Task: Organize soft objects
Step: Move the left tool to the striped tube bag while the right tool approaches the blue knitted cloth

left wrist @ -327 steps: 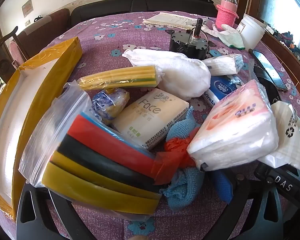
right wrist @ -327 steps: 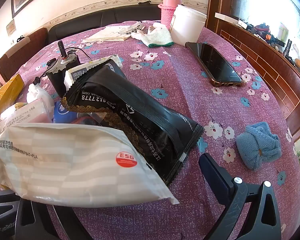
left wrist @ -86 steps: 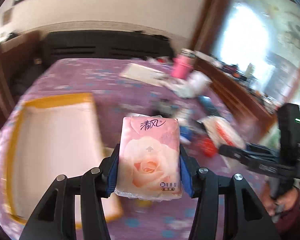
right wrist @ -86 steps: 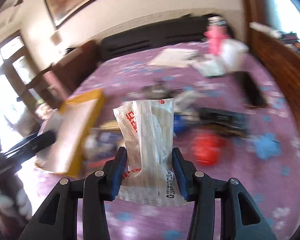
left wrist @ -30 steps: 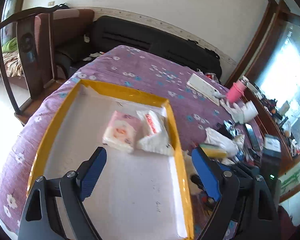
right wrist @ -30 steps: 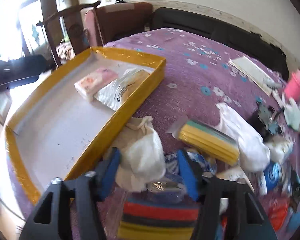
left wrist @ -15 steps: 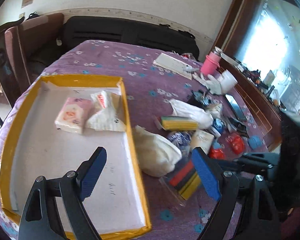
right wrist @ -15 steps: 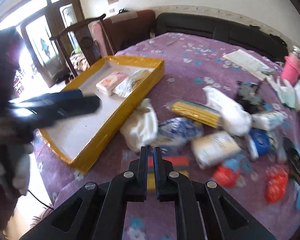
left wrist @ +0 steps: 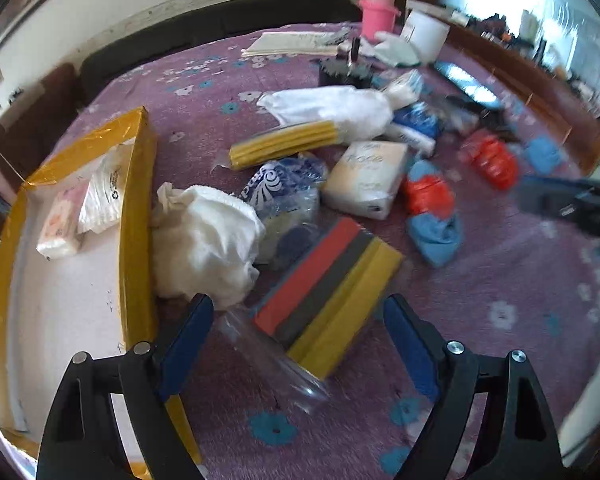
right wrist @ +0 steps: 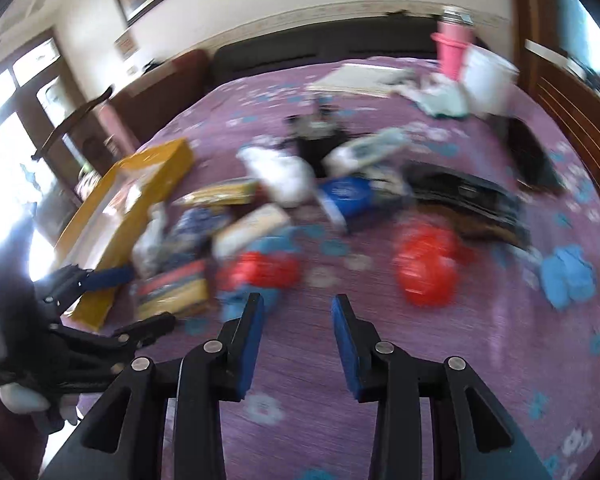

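Observation:
My left gripper (left wrist: pixel 298 344) stands wide open just above a clear bag of red, black and yellow strips (left wrist: pixel 328 276), which lies between its jaws without touching them. A white cloth bundle (left wrist: pixel 204 240) leans on the yellow tray (left wrist: pixel 138 216); inside the tray lie a pink tissue pack (left wrist: pixel 60 220) and a white plastic pack (left wrist: pixel 104 192). My right gripper (right wrist: pixel 296 336) hovers over bare purple cloth, its jaws opening with nothing between them. Red bags (right wrist: pixel 426 266) and a blue cloth (right wrist: pixel 566 276) lie ahead of it. The left gripper (right wrist: pixel 112 300) shows at the left of the right wrist view.
Tissue packs (left wrist: pixel 366 178), yellow strips (left wrist: pixel 284 146), a white bag (left wrist: pixel 336 110) and a blue-printed bag (left wrist: pixel 284 184) crowd the middle of the table. At the far edge stand a pink bottle (left wrist: pixel 376 14), a white tub (left wrist: pixel 424 34), papers (left wrist: pixel 288 42) and a phone (left wrist: pixel 462 80).
Both grippers have swung right, from the tray to the pile. The left one has dropped close over the striped bag. The right gripper's jaws, shut half a second ago, have parted.

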`<state>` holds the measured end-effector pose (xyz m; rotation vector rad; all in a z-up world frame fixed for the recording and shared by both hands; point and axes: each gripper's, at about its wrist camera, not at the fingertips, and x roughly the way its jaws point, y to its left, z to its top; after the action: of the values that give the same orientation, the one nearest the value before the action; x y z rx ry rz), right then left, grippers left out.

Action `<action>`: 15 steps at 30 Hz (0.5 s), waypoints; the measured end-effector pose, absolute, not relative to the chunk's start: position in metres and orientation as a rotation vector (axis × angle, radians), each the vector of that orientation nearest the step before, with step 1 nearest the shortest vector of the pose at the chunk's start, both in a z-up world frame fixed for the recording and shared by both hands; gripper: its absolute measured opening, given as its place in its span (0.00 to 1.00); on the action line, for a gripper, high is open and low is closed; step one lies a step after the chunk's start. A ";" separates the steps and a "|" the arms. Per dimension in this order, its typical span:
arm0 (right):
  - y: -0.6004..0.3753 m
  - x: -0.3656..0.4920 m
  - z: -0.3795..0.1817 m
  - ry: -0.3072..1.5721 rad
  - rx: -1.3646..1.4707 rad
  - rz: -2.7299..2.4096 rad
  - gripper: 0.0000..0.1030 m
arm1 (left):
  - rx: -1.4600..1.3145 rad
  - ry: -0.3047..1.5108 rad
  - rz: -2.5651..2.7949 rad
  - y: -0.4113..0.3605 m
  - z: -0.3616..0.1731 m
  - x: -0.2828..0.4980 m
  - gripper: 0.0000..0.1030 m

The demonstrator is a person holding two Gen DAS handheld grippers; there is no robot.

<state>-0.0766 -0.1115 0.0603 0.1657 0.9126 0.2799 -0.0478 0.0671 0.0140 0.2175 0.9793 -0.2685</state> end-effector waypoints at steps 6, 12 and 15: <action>-0.152 -0.080 0.056 0.918 0.268 0.235 0.45 | 0.197 1.037 -0.456 0.046 0.016 -0.062 0.82; -0.135 -0.070 0.048 0.938 0.269 0.287 0.45 | 0.206 0.986 -0.367 0.044 0.024 -0.061 0.82; -0.119 -0.057 0.042 0.964 0.277 0.322 0.45 | 0.218 0.991 -0.367 0.035 0.018 -0.055 0.82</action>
<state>-0.0571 -0.1188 0.0419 0.2772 0.9635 0.3221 -0.0549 0.0348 0.0179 0.2178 0.9913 -0.3669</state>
